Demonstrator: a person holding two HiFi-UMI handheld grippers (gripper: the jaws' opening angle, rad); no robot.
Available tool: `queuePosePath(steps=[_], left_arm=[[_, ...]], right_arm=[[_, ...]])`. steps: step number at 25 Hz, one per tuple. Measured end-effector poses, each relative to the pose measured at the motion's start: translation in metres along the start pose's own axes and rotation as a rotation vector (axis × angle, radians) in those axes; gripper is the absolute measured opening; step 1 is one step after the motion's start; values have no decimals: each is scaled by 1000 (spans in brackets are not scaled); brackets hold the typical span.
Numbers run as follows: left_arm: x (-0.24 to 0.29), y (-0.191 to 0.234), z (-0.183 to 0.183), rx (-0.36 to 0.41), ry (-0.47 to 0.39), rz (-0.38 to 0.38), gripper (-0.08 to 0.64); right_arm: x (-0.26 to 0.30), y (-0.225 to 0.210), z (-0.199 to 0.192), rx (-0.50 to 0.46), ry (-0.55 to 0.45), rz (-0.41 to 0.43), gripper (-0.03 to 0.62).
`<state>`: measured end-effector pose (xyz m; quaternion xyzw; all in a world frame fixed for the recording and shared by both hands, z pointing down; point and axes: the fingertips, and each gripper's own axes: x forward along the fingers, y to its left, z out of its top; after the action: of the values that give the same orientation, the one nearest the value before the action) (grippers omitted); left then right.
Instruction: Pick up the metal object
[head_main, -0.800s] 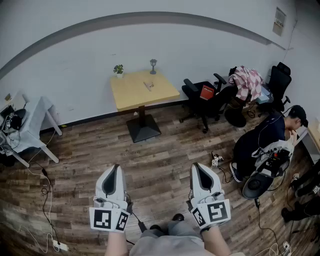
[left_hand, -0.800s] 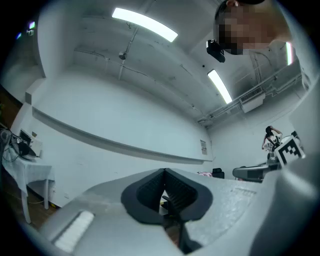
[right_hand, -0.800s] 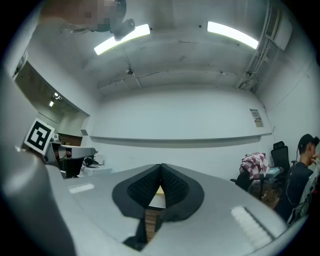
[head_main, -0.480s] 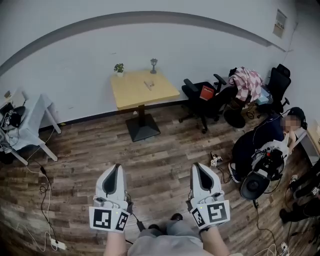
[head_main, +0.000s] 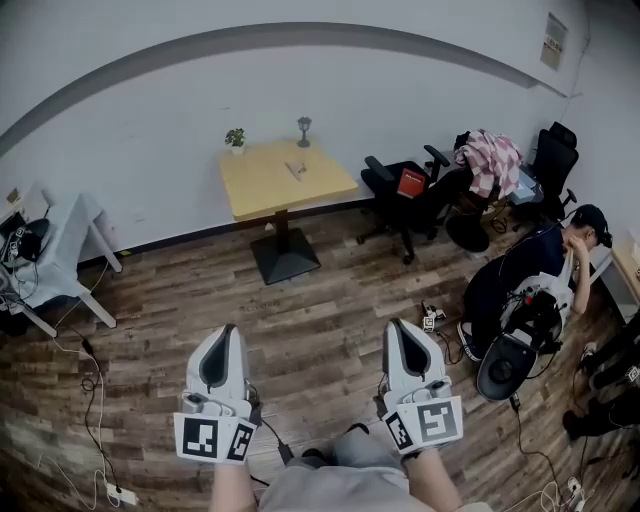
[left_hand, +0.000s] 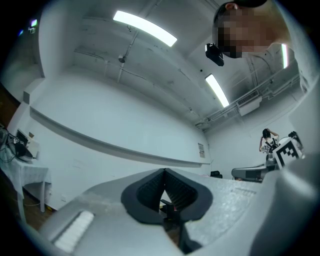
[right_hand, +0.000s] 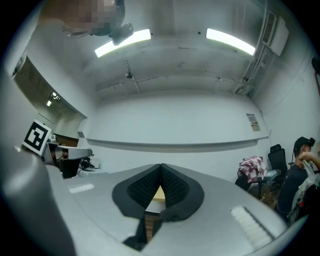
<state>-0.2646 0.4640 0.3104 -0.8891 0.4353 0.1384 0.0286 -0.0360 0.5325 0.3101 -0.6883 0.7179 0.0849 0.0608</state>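
Note:
Far ahead against the white wall stands a yellow table. On it are a small metal goblet, a little potted plant and a small flat object. My left gripper and right gripper hang side by side low in the head view, over the wooden floor and well short of the table. Both are shut with nothing between the pads. In the left gripper view the left gripper has its tips together, and the right gripper looks the same in its own view.
Black office chairs, one draped with a plaid cloth, stand right of the table. A seated person with bags is at the far right. A white side table and floor cables lie at the left.
Both grippers keep their place and stay shut. The seated person at the right has shifted a little, with a hand up at the head.

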Motion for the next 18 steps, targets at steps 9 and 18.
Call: queuePosePath(steps=[9, 18], left_arm=[[25, 4, -18, -22, 15, -34, 3], [96, 37, -29, 14, 4, 7, 3]], right_arm=[[31, -5, -20, -1, 35, 22, 2], [117, -29, -30, 2, 7, 70, 2]])
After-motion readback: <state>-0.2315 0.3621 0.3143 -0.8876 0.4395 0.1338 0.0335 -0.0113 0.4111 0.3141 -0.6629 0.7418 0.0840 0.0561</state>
